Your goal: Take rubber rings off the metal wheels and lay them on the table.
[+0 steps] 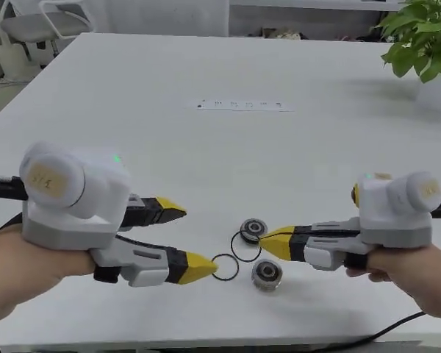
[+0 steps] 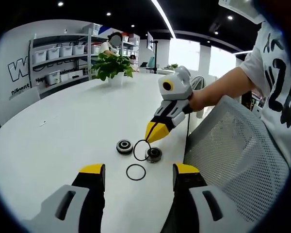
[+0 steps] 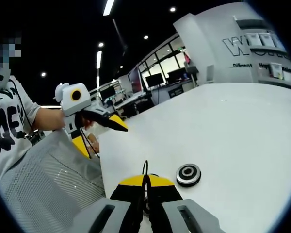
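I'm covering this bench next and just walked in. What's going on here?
A person works at a white table with a gripper in each hand. The right gripper is shut on a rubber ring, held between the far wheel and the near wheel. The left gripper is open, and another ring lies flat by its fingers.

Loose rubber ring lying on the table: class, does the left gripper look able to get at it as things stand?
Probably yes. The left gripper is open, and the loose rubber ring lies flat just ahead of its jaws, nothing intervening. The right gripper, shut on a second ring, sits beyond it.
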{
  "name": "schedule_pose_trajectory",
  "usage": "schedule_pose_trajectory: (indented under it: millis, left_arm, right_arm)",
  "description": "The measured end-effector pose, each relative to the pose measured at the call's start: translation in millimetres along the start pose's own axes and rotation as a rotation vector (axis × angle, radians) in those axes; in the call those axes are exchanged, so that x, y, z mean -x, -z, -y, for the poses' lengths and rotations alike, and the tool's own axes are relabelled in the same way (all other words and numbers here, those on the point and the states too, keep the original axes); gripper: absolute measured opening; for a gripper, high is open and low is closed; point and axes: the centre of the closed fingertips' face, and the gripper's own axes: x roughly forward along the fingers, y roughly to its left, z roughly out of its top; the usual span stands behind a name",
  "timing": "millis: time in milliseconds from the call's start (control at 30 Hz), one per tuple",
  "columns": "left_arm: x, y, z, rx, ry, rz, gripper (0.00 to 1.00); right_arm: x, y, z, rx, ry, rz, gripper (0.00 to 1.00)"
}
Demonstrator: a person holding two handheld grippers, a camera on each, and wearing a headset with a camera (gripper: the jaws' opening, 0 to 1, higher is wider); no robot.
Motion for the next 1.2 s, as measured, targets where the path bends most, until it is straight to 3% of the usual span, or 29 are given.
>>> schedule_pose_trajectory:
  millis: [867, 1200]
  left_arm:
    - [27.1, 15.9, -8.0, 0.039, -0.050, -0.011, 0.63]
    - [29.5, 19.3, -11.0, 0.048, -0.063, -0.016, 0.63]
  right_arm:
    - [-33.0, 4.5, -14.0, 0.062, -0.086, -0.125, 0.00]
    - [-45.7, 19.3, -17.9, 0.078, -0.127, -0.188, 0.00]
